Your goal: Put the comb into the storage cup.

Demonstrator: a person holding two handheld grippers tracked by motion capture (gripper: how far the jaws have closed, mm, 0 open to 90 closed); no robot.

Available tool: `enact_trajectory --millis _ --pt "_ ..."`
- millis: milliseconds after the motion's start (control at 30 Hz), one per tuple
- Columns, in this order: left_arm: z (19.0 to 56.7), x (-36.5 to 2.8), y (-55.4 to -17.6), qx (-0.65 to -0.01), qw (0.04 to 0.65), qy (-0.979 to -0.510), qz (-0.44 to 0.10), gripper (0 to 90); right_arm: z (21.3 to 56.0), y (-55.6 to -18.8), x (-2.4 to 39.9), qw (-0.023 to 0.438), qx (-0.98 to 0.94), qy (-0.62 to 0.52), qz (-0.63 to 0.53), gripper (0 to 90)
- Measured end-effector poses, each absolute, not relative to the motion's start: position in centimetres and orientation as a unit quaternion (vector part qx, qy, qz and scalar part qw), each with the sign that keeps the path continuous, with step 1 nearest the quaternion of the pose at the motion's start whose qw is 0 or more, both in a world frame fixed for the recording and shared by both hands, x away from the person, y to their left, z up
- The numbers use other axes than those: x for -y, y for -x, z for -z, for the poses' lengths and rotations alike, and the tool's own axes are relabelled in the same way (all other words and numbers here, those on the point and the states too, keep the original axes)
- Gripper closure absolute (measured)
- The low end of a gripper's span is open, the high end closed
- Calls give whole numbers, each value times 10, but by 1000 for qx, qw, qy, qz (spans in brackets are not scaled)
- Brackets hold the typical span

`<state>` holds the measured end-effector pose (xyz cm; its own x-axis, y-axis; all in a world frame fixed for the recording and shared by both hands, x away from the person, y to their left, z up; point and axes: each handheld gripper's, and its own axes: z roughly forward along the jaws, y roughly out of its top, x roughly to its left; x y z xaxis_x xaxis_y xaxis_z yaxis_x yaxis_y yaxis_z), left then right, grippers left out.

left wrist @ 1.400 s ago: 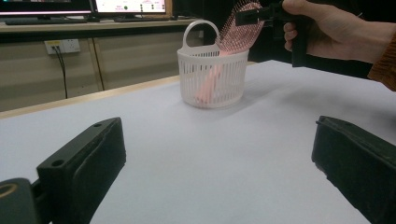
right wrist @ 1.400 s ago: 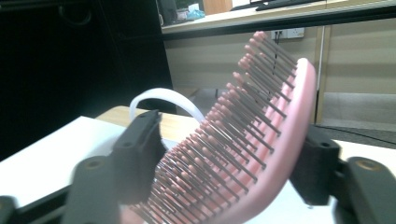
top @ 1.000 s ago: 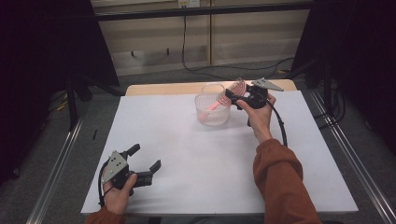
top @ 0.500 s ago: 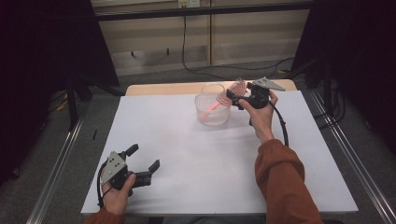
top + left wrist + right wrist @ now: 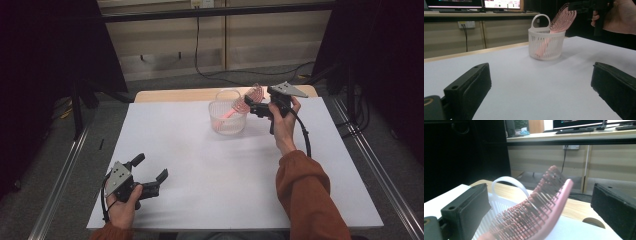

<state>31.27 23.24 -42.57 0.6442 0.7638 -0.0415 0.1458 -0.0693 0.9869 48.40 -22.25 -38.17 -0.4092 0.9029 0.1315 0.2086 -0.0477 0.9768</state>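
Note:
A white slatted basket [image 5: 227, 120] with a loop handle stands at the table's far middle. A pink hairbrush [image 5: 248, 95] leans in it, grip down, with its bristled head sticking out over the right rim. My right gripper [image 5: 251, 103] is held at that head, open. In the right gripper view the brush head [image 5: 549, 202] lies between the two wide-apart jaws, touching neither, with the basket's handle [image 5: 509, 181] behind it. My left gripper [image 5: 150, 169] rests low at the table's front left, open and holding nothing. It faces the basket [image 5: 546, 46] and the brush [image 5: 564, 18] from afar.
The white table top [image 5: 200, 165] stretches between the two grippers. A strip of wooden table [image 5: 170, 95] shows along the far edge. Metal rails [image 5: 65, 170] run down both sides. Cables [image 5: 210, 70] lie on the floor behind.

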Motion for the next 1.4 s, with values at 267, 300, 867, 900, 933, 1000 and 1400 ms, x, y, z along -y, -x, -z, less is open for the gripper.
enact_trajectory --millis 267,300,867,900,933,1000,1400 --pt "425 -234 -312 -334 597 -681 -262 30 379 -479 224 313 -625 -435 -567 9" --pt "425 -234 -312 -332 597 -681 -262 30 379 -479 224 315 -625 -434 -568 9" --pt "422 -237 -312 -333 604 -669 -276 30 374 -461 228 328 -621 -430 -567 1" --pt "422 -237 -312 -333 605 -668 -276 30 373 -459 229 330 -621 -430 -567 0" --pt "421 -236 -312 -333 605 -668 -277 30 373 -458 229 333 -620 -431 -565 0" --pt "422 -235 -312 -332 606 -668 -275 30 374 -457 231 334 -618 -432 -565 0" --pt "422 -236 -311 -332 606 -670 -273 30 380 -442 235 346 -622 -432 -554 7"
